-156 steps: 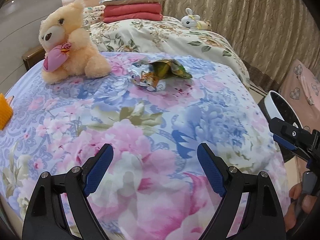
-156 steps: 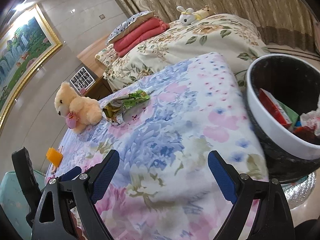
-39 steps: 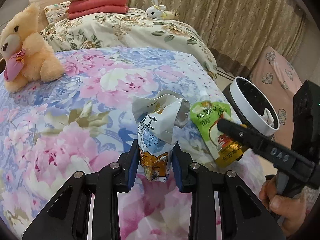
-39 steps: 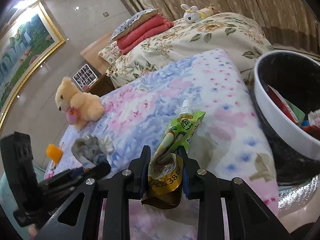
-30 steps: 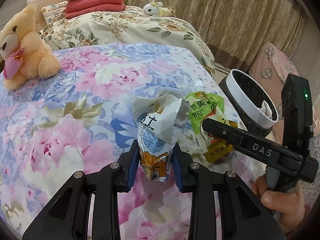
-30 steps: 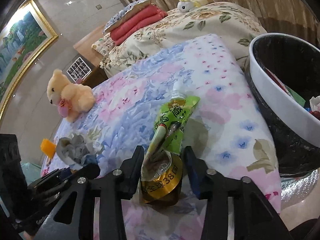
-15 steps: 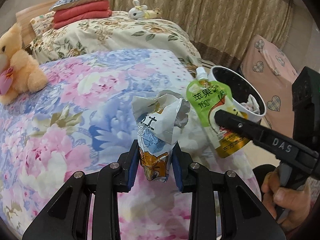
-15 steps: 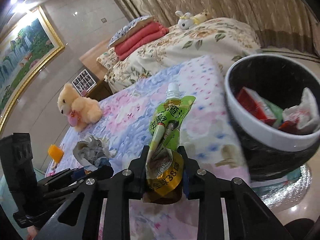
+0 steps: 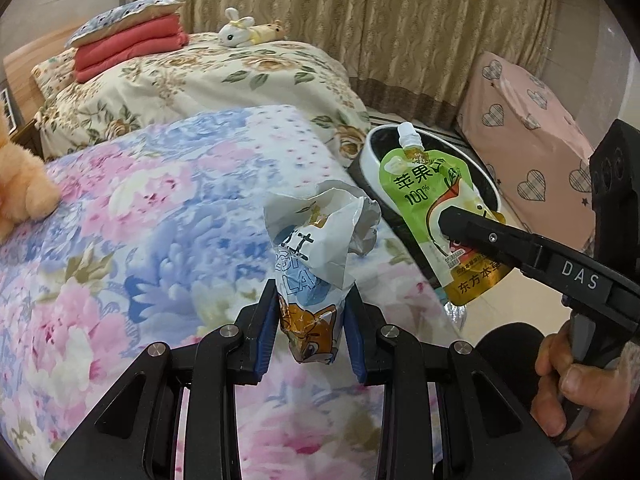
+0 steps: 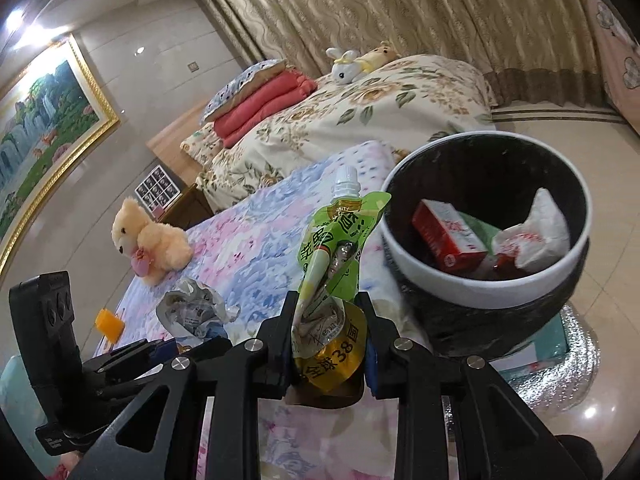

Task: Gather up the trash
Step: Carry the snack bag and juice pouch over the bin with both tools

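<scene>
Pinching a crinkled foil wrapper (image 9: 310, 276), left fingers (image 9: 267, 334) shut (right's grip glossy pouch (image 10: 332, 280)).

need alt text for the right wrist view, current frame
The right tongs are shut on a green juice pouch, held upright near a black trash bin with a white rim that holds a red carton and crumpled paper. Left, the other tongs hold a crumpled wrapper over a floral bedspread.

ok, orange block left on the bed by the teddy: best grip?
Probably across the two flat side faces of the orange block, coming from above: it looks boxy and sits upright on the floral bedspread, clear of the teddy bear. It is small in view, so exact shape is uncertain.
</scene>
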`<state>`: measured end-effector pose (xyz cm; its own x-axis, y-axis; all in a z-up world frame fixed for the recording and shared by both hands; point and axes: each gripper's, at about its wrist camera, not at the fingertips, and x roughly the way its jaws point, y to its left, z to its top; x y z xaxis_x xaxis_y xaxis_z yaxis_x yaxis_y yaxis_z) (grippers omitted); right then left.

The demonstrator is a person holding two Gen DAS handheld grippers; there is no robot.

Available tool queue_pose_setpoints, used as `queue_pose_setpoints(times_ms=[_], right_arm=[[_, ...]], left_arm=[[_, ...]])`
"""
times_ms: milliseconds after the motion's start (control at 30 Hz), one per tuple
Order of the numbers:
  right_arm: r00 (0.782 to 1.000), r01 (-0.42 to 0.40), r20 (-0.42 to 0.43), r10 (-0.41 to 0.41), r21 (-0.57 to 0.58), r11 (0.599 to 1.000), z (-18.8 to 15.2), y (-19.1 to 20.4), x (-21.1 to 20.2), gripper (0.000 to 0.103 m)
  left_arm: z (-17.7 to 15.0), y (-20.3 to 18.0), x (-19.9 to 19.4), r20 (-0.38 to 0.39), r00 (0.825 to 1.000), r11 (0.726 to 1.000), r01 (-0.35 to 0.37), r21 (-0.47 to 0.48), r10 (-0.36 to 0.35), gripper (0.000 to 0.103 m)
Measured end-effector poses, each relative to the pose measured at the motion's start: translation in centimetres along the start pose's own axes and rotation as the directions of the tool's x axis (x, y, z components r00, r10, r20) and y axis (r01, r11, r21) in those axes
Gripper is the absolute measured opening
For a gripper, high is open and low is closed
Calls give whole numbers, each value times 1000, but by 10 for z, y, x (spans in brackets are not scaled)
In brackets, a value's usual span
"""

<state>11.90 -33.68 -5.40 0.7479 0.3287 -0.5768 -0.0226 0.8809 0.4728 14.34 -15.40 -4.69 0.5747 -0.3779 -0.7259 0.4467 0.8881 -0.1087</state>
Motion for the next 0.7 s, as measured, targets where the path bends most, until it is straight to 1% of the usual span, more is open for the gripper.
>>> queue_pose_setpoints(times_ms=[267,700], right_arm=[[999,25,33,-26,35,999,7,-21,-14,28],[995,71,66,-76,82,994,23,-52,-27,28]], left_arm=[[13,-22,10,0,1000,999,16,48,-16,29],[33,-49,26,-2,999,995,46,90,-46,29]])
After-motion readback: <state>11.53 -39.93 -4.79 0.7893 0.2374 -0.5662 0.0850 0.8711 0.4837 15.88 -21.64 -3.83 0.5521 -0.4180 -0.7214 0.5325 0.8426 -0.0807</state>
